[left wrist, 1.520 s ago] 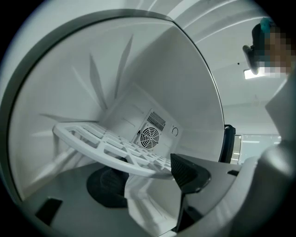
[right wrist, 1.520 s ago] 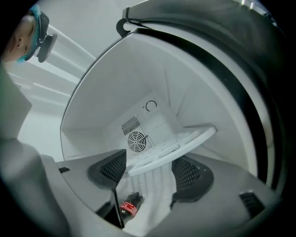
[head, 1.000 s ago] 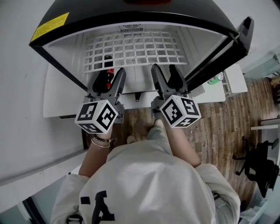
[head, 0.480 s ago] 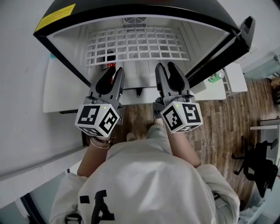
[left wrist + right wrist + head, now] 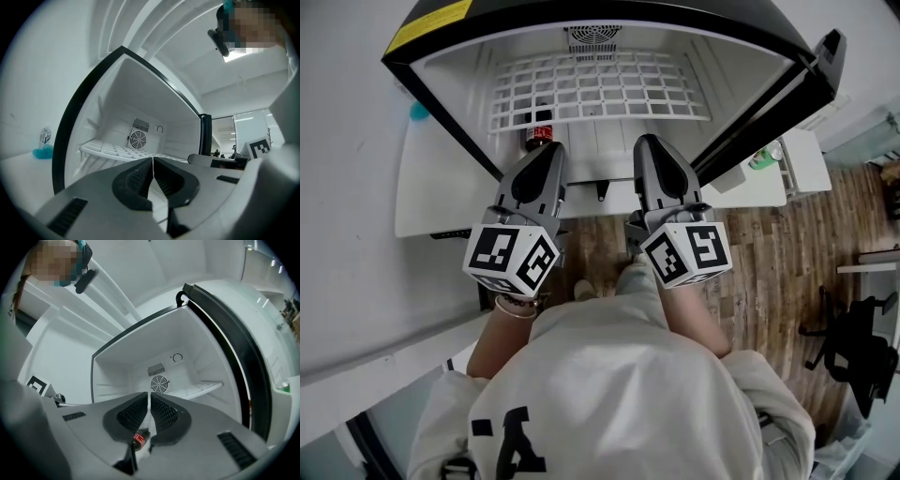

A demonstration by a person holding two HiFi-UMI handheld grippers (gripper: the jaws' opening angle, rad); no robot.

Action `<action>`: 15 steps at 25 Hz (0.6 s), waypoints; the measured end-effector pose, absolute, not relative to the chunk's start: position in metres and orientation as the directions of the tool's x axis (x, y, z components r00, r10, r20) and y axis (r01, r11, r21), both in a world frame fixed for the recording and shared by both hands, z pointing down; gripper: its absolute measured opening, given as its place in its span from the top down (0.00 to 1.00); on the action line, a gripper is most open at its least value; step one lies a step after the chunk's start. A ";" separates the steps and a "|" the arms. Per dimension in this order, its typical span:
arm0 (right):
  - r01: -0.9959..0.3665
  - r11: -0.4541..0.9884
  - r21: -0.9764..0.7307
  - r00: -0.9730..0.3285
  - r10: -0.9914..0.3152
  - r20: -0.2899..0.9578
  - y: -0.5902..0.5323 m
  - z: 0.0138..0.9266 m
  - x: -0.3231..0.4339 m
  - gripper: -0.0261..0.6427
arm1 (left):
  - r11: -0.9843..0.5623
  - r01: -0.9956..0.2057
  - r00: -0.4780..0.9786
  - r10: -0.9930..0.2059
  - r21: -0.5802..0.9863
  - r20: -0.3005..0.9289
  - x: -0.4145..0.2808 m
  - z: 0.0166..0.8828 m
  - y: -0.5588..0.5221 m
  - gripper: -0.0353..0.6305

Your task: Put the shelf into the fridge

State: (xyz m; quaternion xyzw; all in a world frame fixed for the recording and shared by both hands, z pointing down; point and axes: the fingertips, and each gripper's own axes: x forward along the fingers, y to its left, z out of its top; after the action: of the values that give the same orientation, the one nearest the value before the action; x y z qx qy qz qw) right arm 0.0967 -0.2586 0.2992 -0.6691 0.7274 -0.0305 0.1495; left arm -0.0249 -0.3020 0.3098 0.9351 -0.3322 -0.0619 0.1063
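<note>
**Step in hand (judged):** clearing both tools from the fridge (image 5: 675, 17) with the shelf seated.

The fridge stood with its door (image 5: 773, 108) swung wide to the right. The white wire shelf (image 5: 600, 89) lay inside the compartment, high up. It spanned from side wall to side wall and reached back toward the rear fan grille (image 5: 137, 139). The task's thing was therefore in the fridge, and the placement looked complete.

The left tool (image 5: 551, 150) and the right tool (image 5: 652, 141) were held side by side just outside the opening, below the shelf's front edge and apart from it. Each tool's jaws had just been closing and stood together, pad against pad, with nothing between them.

**Good practice at this step:**
- Keep both tools level and draw them straight back, so that no jaw tip catches the front wire.
- Check that the shelf rests flat on both side ledges; a tilt would call for reseating. Whether the rear edge was fully home could not be told.
- Keep the tools out of the door's sweep.

**Contents:**
- The fridge held the shelf, which carried nothing.
- It also held one dark cola-type bottle (image 5: 540, 138) with a red label, below the shelf near the front left. The bottle showed past the right tool's jaws, not between them.
- No other item showed inside.
</note>
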 end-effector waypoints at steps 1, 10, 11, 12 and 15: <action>-0.964 0.106 -0.246 -0.063 -0.982 -0.177 -0.258 0.299 0.094 0.90 | -0.759 -0.603 0.774 -0.631 0.245 -0.048 -0.026 0.310 -0.301 0.93; -0.955 0.132 -0.267 -0.092 -0.983 -0.158 -0.240 0.310 0.075 0.91 | -0.784 -0.562 0.801 -0.595 0.265 -0.063 -0.029 0.310 -0.281 0.94; -0.954 0.143 -0.263 -0.103 -0.982 -0.159 -0.238 0.309 0.072 0.91 | -0.783 -0.560 0.801 -0.595 0.270 -0.065 -0.030 0.310 -0.278 0.94; -0.953 0.155 -0.262 -0.115 -0.980 -0.160 -0.236 0.309 0.069 0.91 | -0.780 -0.560 0.799 -0.598 0.280 -0.067 -0.033 0.310 -0.275 0.94; -0.946 0.182 -0.270 -0.139 -0.975 -0.171 -0.230 0.304 0.065 0.91 | -0.764 -0.572 0.783 -0.617 0.298 -0.078 -0.043 0.306 -0.268 0.94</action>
State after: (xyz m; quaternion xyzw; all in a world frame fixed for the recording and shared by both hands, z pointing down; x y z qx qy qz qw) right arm 0.0650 -0.2296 0.3041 -0.6376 0.7532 -0.0484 0.1542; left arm -0.0429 -0.2677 0.3062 0.9353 -0.3178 -0.0859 0.1299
